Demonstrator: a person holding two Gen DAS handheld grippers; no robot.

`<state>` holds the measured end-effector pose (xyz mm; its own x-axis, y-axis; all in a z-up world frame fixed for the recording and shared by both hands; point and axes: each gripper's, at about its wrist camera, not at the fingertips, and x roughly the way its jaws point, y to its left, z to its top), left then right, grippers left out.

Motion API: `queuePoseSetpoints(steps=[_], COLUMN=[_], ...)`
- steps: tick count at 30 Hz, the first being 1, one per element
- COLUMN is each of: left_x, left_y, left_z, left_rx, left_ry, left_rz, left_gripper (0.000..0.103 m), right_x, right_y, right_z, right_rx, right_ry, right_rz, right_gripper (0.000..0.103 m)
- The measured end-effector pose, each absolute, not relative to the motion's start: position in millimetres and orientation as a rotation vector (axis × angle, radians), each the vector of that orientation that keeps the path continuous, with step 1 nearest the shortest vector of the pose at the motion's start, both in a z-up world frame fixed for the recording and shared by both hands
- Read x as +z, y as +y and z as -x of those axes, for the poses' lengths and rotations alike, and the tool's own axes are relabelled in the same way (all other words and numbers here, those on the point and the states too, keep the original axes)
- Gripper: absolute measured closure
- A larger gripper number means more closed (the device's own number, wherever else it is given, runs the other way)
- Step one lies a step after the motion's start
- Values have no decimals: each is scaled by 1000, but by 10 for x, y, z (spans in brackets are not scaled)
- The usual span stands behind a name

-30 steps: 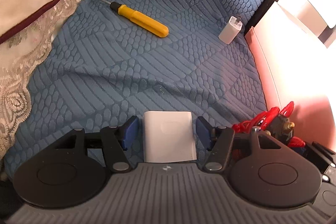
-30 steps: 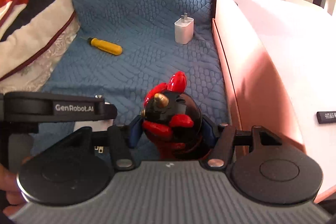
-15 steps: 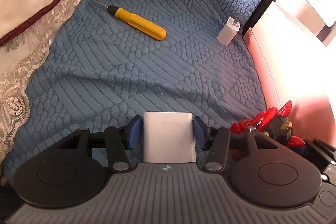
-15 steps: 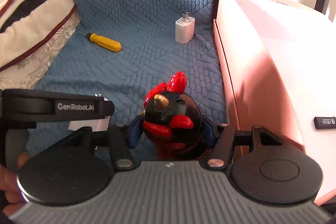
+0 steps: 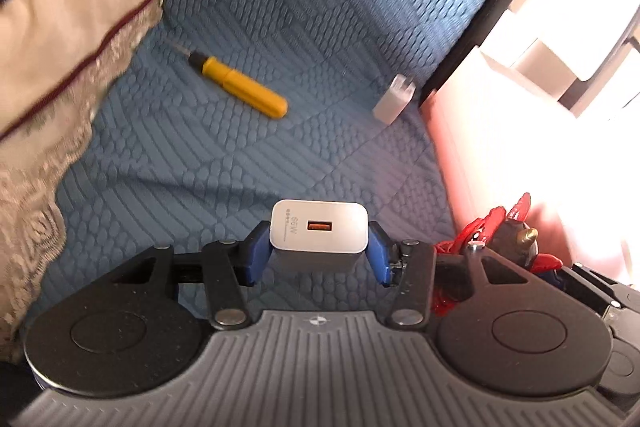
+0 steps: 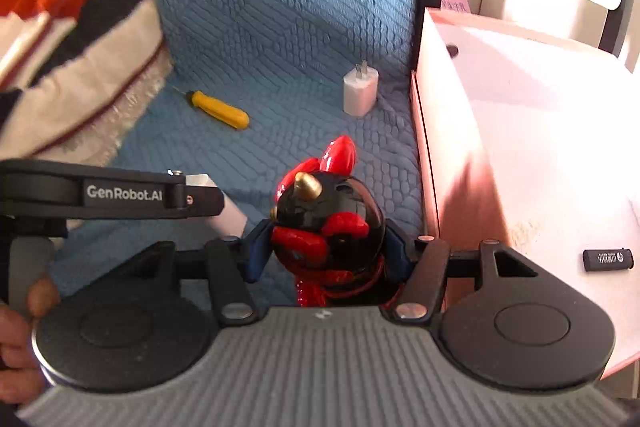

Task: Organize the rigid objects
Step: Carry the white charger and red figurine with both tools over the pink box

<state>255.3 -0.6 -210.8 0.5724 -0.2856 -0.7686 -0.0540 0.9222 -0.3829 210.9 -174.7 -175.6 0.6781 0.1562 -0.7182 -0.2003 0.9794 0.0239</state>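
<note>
On the blue quilted seat [image 5: 248, 163], a yellow screwdriver [image 5: 240, 87] and small white plug [image 6: 360, 95] lie loose. The left gripper [image 5: 319, 253] is closing around a white charger [image 5: 319, 227]; the right gripper [image 6: 326, 247] clamps a red-and-black figurine [image 6: 328, 223] beside the pink box [image 6: 452, 163], which holds a black stick [image 6: 608, 259].

My white charger [image 5: 319, 227], orange port; black-and-red horned figurine [image 6: 328, 223]; yellow screwdriver [image 5: 244, 92]; blue scale-patterned cover [image 5: 280, 7]; pink box [image 6: 520, 131].

A white charger [image 5: 319, 231] and a black-and-red toy [image 6: 328, 227] are held up, while a yellow screwdriver [image 5: 240, 87] and small plug [image 6: 360, 94] lie on the blue couch.
</note>
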Motion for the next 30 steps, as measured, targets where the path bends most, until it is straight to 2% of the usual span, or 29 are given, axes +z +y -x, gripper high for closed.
queuePoseSetpoints(steps=[11,30], left_x=[-1692,-693], left_y=[33,-352], left_z=[-2403,-2449], left_rx=[-197,-308], left_ry=[874,703], left_rz=[413,357], left_gripper=[47,47], right_x=[-1331,-430], right_y=[-1923,-2245], right_z=[-2042,-1981], right_rx=[222,209], right_ry=[737,594], right_rz=[29,2], right_gripper=[42,42])
